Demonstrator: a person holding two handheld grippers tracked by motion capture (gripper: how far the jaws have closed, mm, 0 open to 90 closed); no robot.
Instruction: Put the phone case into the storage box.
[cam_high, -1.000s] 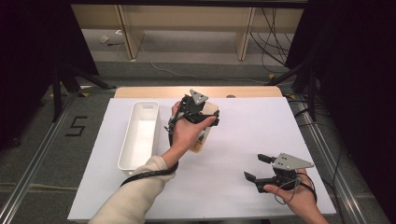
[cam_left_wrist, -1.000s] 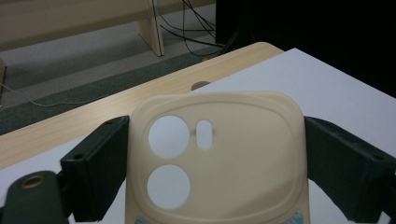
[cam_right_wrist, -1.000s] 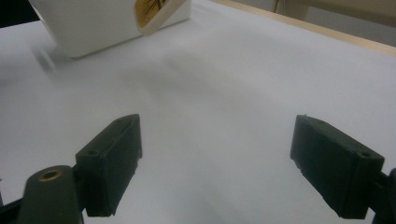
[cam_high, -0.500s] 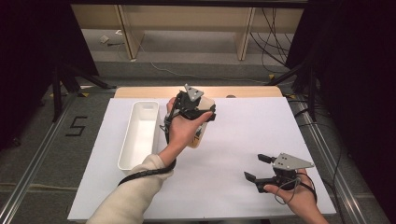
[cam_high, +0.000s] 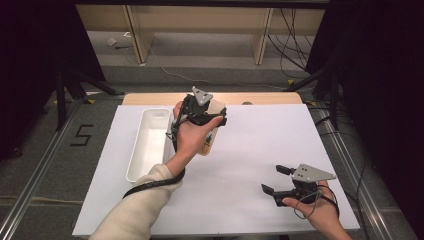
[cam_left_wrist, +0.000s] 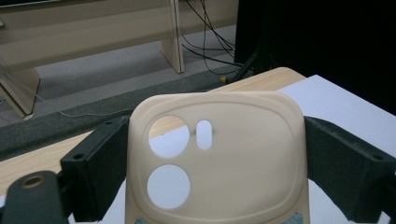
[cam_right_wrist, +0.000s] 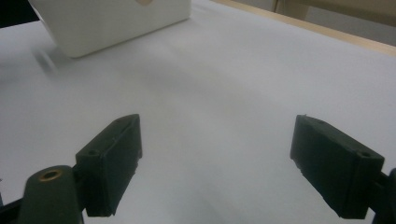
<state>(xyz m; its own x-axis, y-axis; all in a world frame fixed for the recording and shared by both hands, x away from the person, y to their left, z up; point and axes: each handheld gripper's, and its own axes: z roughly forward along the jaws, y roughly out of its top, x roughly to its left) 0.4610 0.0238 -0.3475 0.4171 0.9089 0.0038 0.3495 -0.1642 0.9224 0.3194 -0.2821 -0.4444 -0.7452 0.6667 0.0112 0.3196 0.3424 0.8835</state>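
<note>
White bin (cam_high: 149, 145) just left of the raised left gripper (cam_high: 210, 116), on white table cover (cam_high: 260, 150). Clamped on a cream phone case (cam_left_wrist: 219, 158), both jaws touching its edges. Right gripper (cam_right_wrist: 219, 163) spread wide, gripping nothing, low over the sheet.

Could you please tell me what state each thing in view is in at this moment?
Left gripper: jaws shut on the phone case, lifted above the table.
Phone case: cream, clamped at both side edges, camera cut-outs showing.
Right gripper: jaws open, nothing between them, low over the white sheet.
White bin: upright on the sheet; looks empty.
White sheet: lying flat on the table.
</note>
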